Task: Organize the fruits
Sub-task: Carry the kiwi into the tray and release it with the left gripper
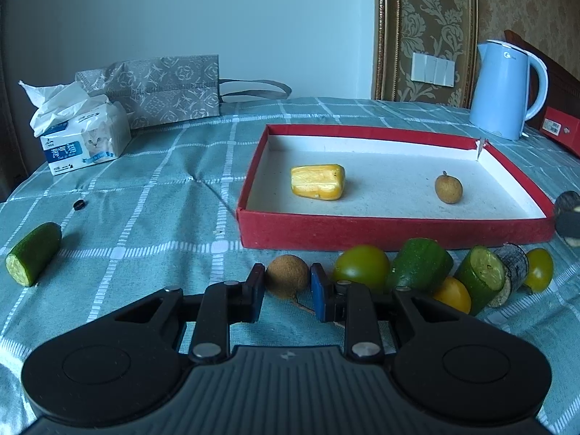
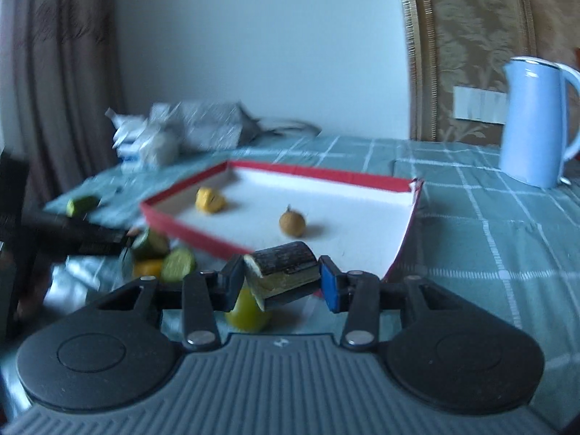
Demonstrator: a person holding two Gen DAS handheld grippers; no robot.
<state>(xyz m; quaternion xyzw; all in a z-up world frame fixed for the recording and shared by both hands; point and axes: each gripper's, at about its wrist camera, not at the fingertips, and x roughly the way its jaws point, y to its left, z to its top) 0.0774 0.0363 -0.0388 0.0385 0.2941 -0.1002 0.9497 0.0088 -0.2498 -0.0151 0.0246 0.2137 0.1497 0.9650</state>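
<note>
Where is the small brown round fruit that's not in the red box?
In the left wrist view, the brown fruit sits on the tablecloth between the left gripper's fingers, beside a green tomato.

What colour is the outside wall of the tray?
Red; the tray is white inside. The left wrist view shows it best.

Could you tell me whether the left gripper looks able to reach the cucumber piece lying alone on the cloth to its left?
Probably not yet: the left gripper is shut on a longan. The way to the cucumber piece looks free, only bare tablecloth between.
</note>
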